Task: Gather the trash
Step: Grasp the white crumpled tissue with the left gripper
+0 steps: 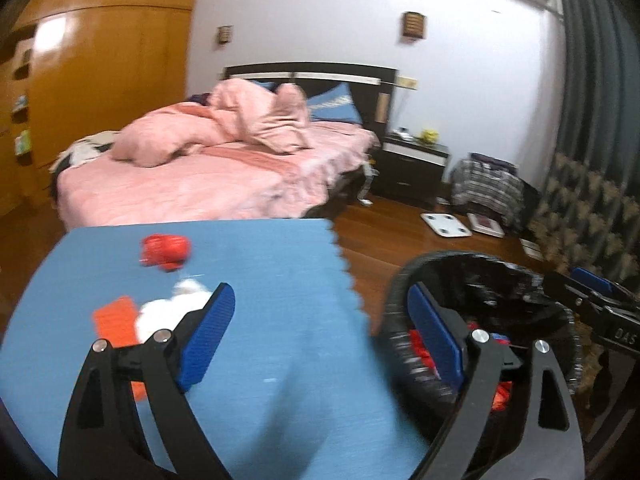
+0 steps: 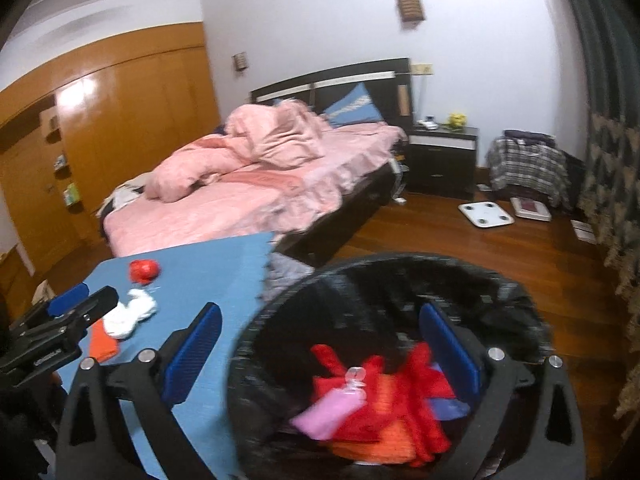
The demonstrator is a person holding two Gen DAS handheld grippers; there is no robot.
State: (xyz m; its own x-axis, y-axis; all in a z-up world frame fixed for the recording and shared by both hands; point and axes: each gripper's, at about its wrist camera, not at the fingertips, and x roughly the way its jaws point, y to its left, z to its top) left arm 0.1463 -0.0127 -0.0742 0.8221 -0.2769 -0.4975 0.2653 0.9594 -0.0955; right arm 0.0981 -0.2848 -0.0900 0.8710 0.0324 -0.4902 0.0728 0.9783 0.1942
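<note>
A bed (image 2: pixel 256 204) with rumpled pink bedding stands beside a dark nightstand (image 2: pixel 442 160), a wooden wardrobe (image 2: pixel 132 120) behind.

table trash — 3: red crumpled ball (image 2: pixel 144 271), white tissue wad (image 2: pixel 130 316), orange piece (image 2: pixel 102 342) | bins — 1: black-lined bin (image 2: pixel 280 300) | grippers — 2

The bin (image 2: pixel 400 360) is sitting lower right of the frame, holding wrappers (image 2: pixel 380 412). The surface (image 2: pixel 224 276) is lying to its left, carrying a crumpled tissue (image 2: pixel 128 316), the bed (image 2: pixel 248 200) behind.
</note>
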